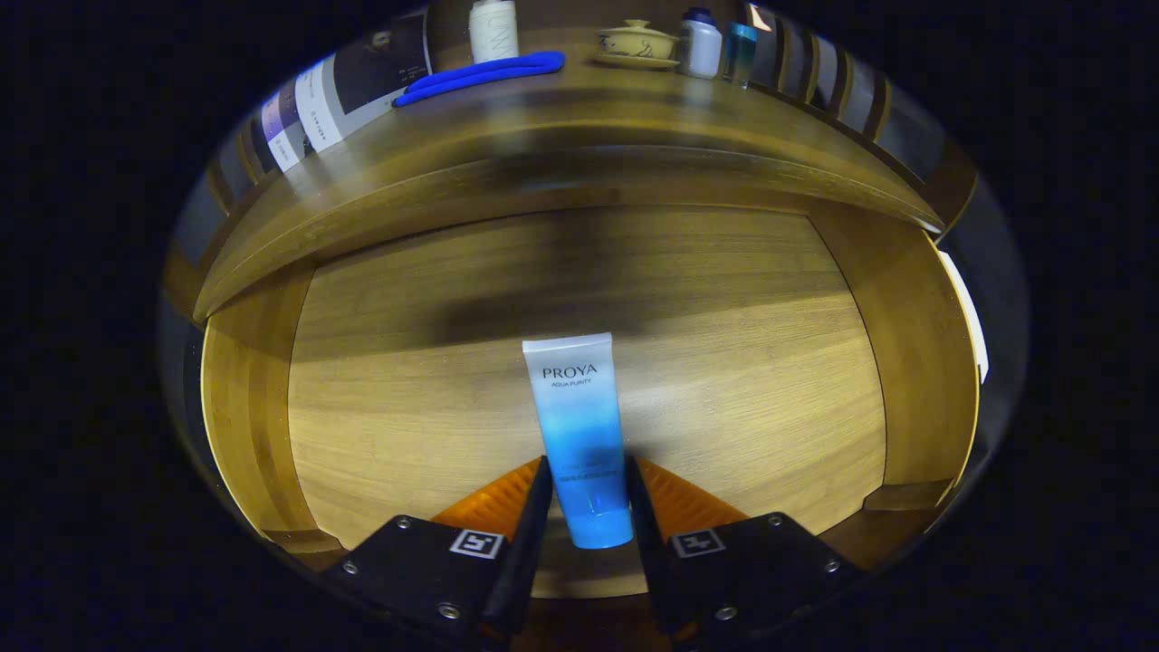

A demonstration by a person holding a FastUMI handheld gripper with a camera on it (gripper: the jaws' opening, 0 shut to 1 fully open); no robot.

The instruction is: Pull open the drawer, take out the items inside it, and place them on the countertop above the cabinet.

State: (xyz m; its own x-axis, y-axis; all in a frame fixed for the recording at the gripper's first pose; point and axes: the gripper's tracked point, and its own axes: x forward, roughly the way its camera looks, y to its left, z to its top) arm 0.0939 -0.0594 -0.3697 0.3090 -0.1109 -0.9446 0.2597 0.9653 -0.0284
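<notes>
A white-to-blue squeeze tube (579, 426) lies in the open wooden drawer (253, 389), its cap end toward me and its flat crimped end pointing at the drawer's back. My gripper (587, 493) straddles the tube's lower half, with a finger touching each side of it, so it looks shut on the tube. The drawer floor around the tube is bare wood. Above the drawer runs the countertop (579, 136). On it lie a blue flat item (484, 74) and a white tube (493, 29) standing behind it.
Further along the countertop stand a lidded tea cup on a saucer (636, 43), a white bottle (700, 43) and a teal bottle (741, 52). Books or boxes (312, 109) lean at the counter's left end. The drawer's side walls (914, 344) rise on both sides.
</notes>
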